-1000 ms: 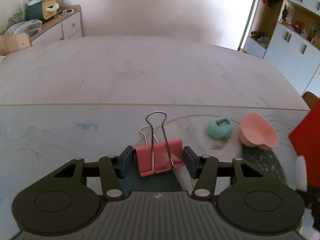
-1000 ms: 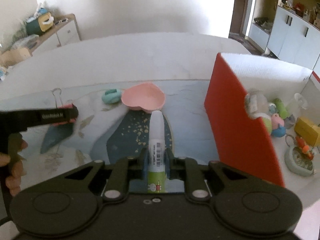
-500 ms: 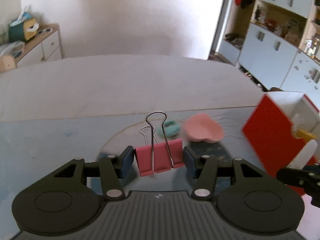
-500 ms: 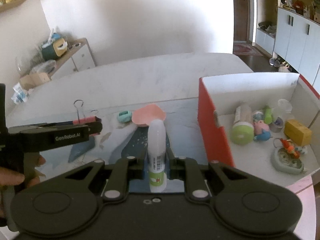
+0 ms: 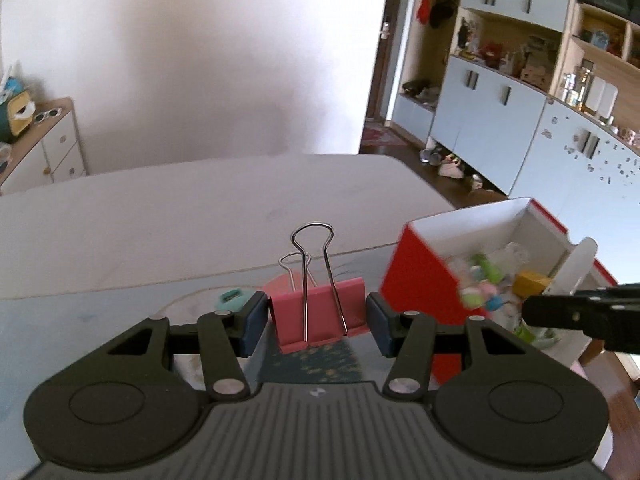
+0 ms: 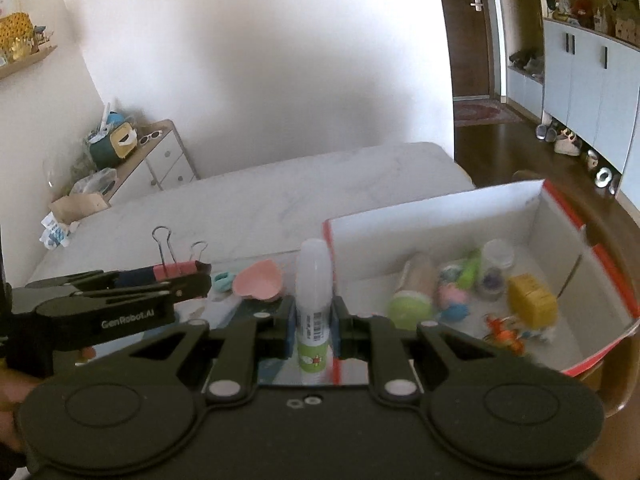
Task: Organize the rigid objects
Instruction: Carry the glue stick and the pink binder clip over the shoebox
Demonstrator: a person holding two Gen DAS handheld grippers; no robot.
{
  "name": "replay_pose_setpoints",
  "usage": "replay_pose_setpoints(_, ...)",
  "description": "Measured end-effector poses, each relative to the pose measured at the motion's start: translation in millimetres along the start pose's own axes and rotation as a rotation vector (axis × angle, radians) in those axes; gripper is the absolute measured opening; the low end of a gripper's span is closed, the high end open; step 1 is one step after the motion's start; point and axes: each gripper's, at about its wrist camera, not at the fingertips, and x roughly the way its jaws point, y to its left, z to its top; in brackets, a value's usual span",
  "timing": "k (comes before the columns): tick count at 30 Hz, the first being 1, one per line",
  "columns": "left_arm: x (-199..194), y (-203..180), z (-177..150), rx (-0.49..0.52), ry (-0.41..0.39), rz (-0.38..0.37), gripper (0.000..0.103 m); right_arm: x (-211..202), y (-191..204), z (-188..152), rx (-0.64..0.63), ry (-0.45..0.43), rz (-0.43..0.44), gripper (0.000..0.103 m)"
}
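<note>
- Since a second ago, we've carried both loads off the mat toward the red box [image 6: 460, 216].
- Left gripper [image 5: 316, 316] clamps the pink binder clip [image 5: 320, 314], just left of the box.
- Right gripper [image 6: 314, 326] pinches the glue stick [image 6: 314, 300] at the box's near-left corner.
- Transport is the step in hand; next we move each over the opening and release.

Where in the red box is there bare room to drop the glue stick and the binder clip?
In the red box, the bare white floor along the far wall is free. The near half is crowded: green bottle, yellow block, small toys.
</note>
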Motion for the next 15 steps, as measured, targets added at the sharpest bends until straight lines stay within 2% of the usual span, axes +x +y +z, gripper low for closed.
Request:
replay_pose_setpoints(4,-1,-27,8,0.021,-0.01,-0.016,0.053,-11,-25,9,0.056,0.001,0.053,0.017)
replay_pose_setpoints(9,0,-56,19,0.03,-0.023,-0.038,0.053,-24,-52,16,0.063,-0.025,0.077,0.016)
replay_pose_setpoints(15,6,-91,28,0.075,-0.02,-0.054,0.053,-22,-93,23,0.043,-0.006,0.015,0.016)
